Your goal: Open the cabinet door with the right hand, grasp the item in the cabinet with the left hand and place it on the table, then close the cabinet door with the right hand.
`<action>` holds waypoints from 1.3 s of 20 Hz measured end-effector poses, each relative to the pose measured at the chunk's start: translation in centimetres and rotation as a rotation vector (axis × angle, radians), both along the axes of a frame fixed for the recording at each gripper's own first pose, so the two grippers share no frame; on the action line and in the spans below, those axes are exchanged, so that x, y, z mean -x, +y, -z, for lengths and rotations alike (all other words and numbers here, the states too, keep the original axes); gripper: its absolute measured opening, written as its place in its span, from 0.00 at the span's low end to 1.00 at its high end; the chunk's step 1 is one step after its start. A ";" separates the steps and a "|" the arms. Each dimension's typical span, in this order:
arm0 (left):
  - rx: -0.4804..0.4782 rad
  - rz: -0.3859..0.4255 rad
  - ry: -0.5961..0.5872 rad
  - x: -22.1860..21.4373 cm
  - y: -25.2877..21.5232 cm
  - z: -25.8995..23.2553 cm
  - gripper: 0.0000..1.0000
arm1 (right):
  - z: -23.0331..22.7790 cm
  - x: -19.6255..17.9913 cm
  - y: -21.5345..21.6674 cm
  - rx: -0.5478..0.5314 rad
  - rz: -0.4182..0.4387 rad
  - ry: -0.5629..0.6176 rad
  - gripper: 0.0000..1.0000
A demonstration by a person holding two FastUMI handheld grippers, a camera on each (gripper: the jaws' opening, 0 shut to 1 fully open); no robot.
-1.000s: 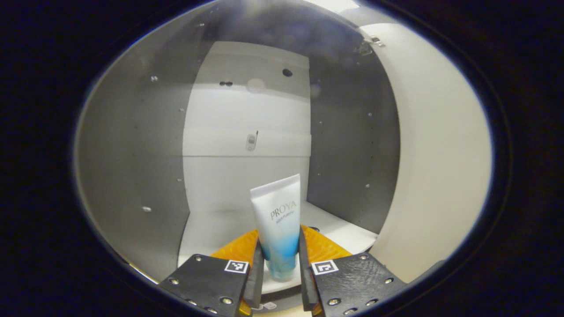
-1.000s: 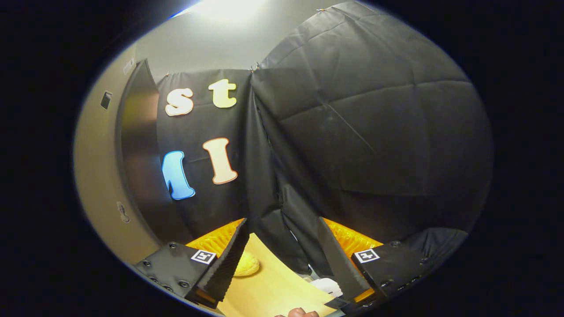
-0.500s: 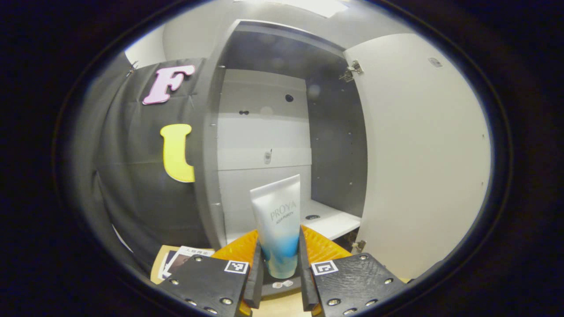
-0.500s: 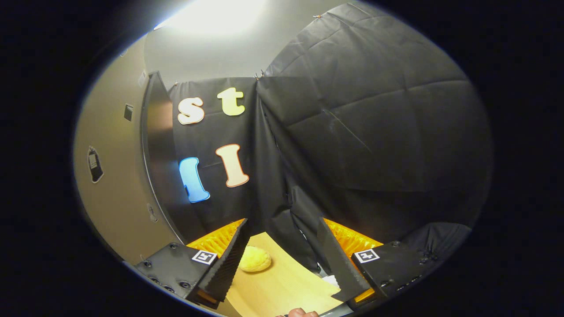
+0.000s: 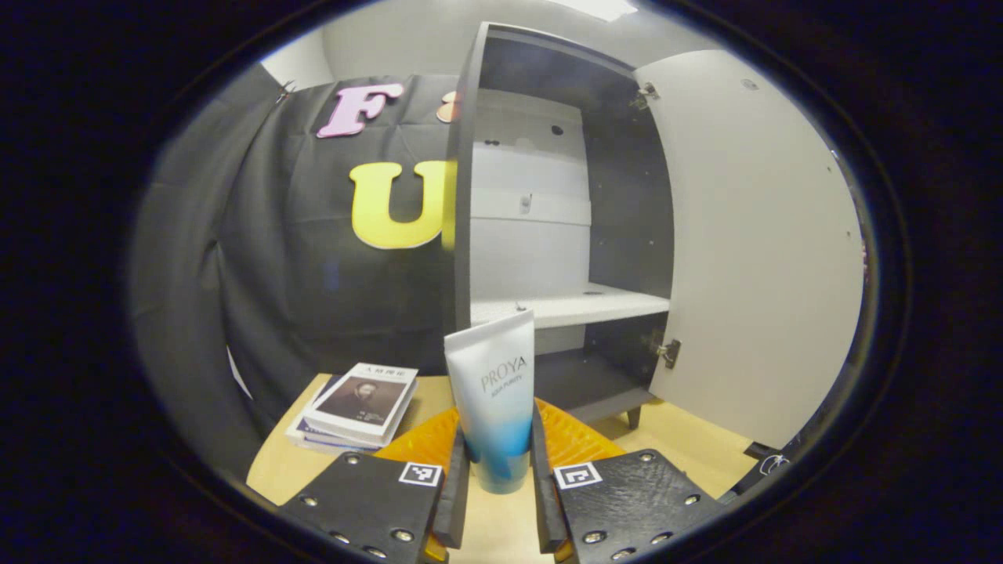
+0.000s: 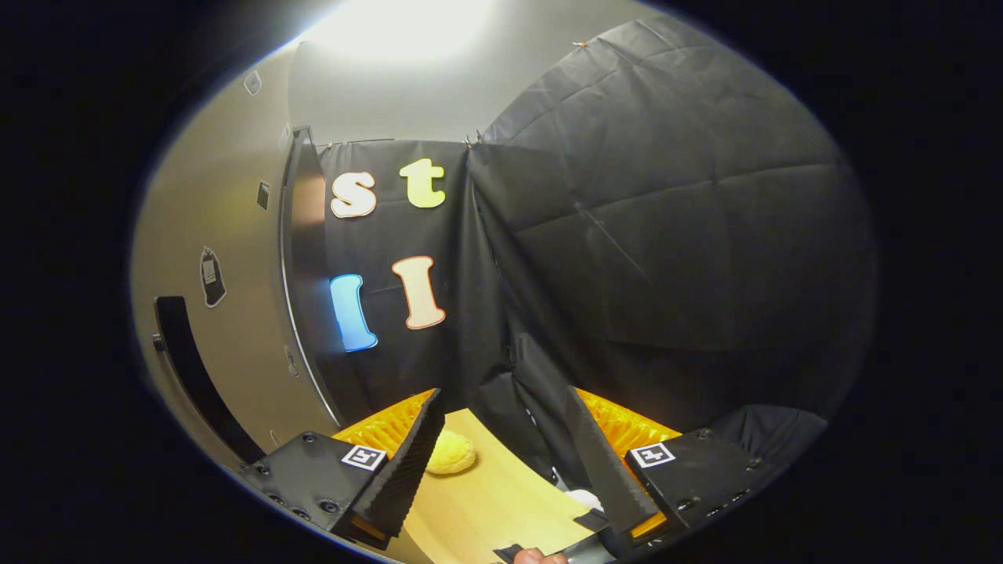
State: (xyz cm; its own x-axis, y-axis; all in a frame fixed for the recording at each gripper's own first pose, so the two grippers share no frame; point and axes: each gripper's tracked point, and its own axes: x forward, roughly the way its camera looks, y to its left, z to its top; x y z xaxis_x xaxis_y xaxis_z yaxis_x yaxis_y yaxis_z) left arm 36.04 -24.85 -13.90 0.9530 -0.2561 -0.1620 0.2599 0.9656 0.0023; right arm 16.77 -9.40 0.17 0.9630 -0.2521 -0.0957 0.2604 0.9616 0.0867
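The left gripper [image 5: 495,478] is clenched on the tube [image 5: 494,395], both fingers pressing its lower sides; the tube stands upright between them, cap down, held above the table [image 5: 697,446] in front of the cabinet [image 5: 548,219]. Behind the tube the cabinet stands at the table's far edge with its door [image 5: 760,243] swung wide to the right and a white shelf [image 5: 572,307] bare inside. A small stack of books [image 5: 356,403] lies near the table's left edge, just beside the cabinet's foot.

The right gripper [image 6: 501,462] is released, its fingers spread well apart with nothing between them. Past them a yellow bun [image 6: 450,456] rests on the table near its far edge, and the door's dark handle [image 6: 196,376] shows on its outer face at the left.
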 end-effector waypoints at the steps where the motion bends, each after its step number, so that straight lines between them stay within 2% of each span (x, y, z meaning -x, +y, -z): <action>1: 0.008 -0.005 0.003 0.6 0.4 1.1 0.41 | -0.6 0.1 0.1 0.005 0.001 -0.015 0.97; 4: 0.055 -0.027 0.031 1.4 0.7 4.9 0.35 | -1.4 -0.3 0.5 0.030 -0.007 -0.051 0.97; 5: 0.066 -0.036 0.036 1.5 0.7 6.0 0.41 | -1.4 -0.3 0.8 0.034 -0.018 -0.054 0.92; 6: 0.063 -0.047 0.034 1.6 0.8 7.1 0.37 | -1.2 -0.4 0.9 0.039 -0.020 -0.051 0.97; 7: 0.049 -0.059 0.028 1.5 0.9 8.1 0.41 | -1.1 -0.3 0.9 0.040 -0.020 -0.051 0.97; 8: 0.036 -0.072 0.037 1.5 1.1 9.5 0.37 | -1.0 -0.3 1.0 0.042 -0.024 -0.054 0.97; 9: 0.033 -0.086 0.050 1.7 1.2 11.0 0.39 | -0.9 -0.2 1.1 0.040 -0.027 -0.055 0.97; 10: 0.038 -0.098 0.053 1.7 1.2 12.4 0.41 | -0.4 -0.4 1.0 0.033 -0.027 -0.052 0.92; 11: 0.029 -0.115 0.054 1.7 1.4 13.7 0.34 | 0.0 -0.5 0.6 0.022 -0.015 -0.044 0.97; 13: -0.001 -0.134 0.050 1.8 1.4 16.3 0.36 | 0.8 -0.6 -0.5 -0.019 0.018 -0.037 0.97; 15: -0.006 -0.145 0.057 2.1 1.1 18.9 0.41 | 2.0 -0.6 -1.9 -0.042 0.089 -0.004 0.97; 16: 0.000 -0.141 0.063 2.3 0.7 20.2 0.37 | 3.0 -0.6 -2.3 -0.038 0.112 0.025 0.97; 18: -0.010 -0.138 0.064 2.5 0.3 22.1 0.37 | 3.6 0.0 -2.9 -0.033 0.137 0.052 0.97; 19: -0.016 -0.134 0.061 2.6 0.2 22.7 0.34 | 3.9 0.4 -3.1 -0.052 0.153 0.058 0.97; 22: -0.002 -0.132 0.007 3.0 -0.1 21.7 0.39 | 5.5 0.8 -3.7 -0.109 0.205 0.071 0.97; 26: 0.028 -0.126 0.077 4.1 0.1 22.9 0.40 | 6.6 1.1 -3.1 -0.104 0.201 0.089 0.97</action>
